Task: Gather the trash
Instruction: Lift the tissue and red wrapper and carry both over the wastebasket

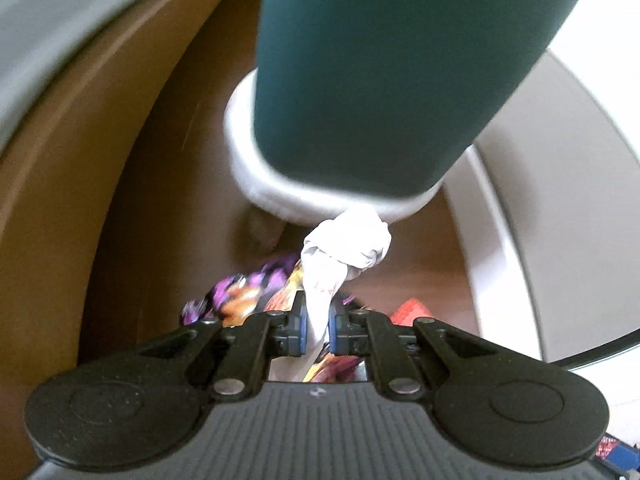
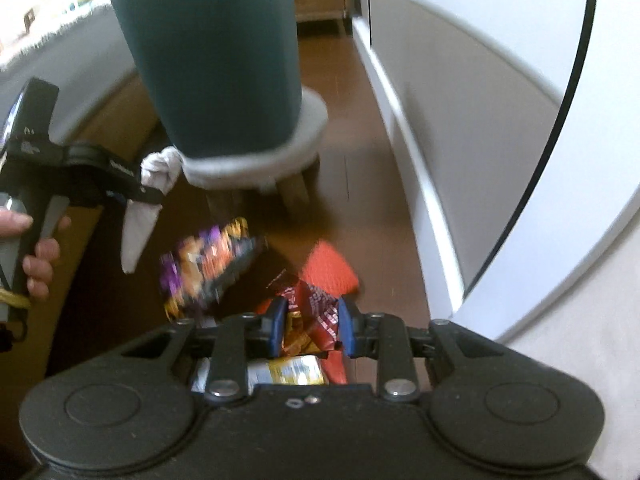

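Trash is hanging in the left gripper [image 1: 318, 328] in the left wrist view: its blue pads are pinching a knotted white paper twist [image 1: 340, 256], crumpled and soft-looking. Beneath it a blurred purple-and-orange wrapper [image 1: 236, 296] is showing above the brown floor [image 1: 168, 200]. A smooth teal bin [image 1: 380, 72] is standing in a white ringed base [image 1: 256, 172].

In the right wrist view, the right gripper [image 2: 312, 328] is clamping a glossy red snack wrapper [image 2: 320, 312], its pads pressing on the crinkled foil. A flat red packet [image 2: 330, 268] is lying on the floor by the white baseboard [image 2: 404, 152]. A hand [image 2: 38, 256] is holding the left gripper.
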A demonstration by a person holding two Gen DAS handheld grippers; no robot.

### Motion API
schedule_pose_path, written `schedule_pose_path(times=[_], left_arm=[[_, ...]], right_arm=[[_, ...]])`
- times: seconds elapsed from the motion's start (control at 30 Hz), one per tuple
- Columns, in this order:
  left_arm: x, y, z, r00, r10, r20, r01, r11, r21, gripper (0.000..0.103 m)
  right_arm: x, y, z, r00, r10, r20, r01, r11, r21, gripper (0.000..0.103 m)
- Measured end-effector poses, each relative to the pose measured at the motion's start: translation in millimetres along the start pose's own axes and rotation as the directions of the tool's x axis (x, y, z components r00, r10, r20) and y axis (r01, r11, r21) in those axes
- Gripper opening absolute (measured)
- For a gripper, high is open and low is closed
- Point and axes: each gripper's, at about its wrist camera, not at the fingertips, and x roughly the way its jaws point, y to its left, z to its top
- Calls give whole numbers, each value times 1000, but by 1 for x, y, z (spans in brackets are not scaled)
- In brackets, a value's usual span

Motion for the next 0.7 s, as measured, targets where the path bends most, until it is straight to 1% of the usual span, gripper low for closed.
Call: schedule_pose_path(times=[0.1, 0.2, 0.4, 0.53, 0.7], left_arm=[[-29, -16, 15, 998, -43, 54, 42, 999, 16, 9], [-58, -31, 30, 991, -87, 100, 83, 996, 37, 9], [-112, -59, 59, 970, -160, 181, 149, 986, 74, 9], [-149, -76, 81, 947, -211, 240, 187, 975, 119, 9], [-187, -84, 123, 904, -274, 328, 244, 961, 130, 9]], right_arm=[[-18, 0, 18, 998, -7, 56, 6, 1000, 4, 26], [-33, -4, 40, 995, -5, 104, 3, 1000, 17, 26], [-54, -5, 88, 979, -9, 205, 9, 1000, 3, 26], [-64, 0, 126, 960, 5, 279, -1, 1000, -13, 26], [-66, 16, 170, 935, 30, 354, -12, 999, -52, 26]])
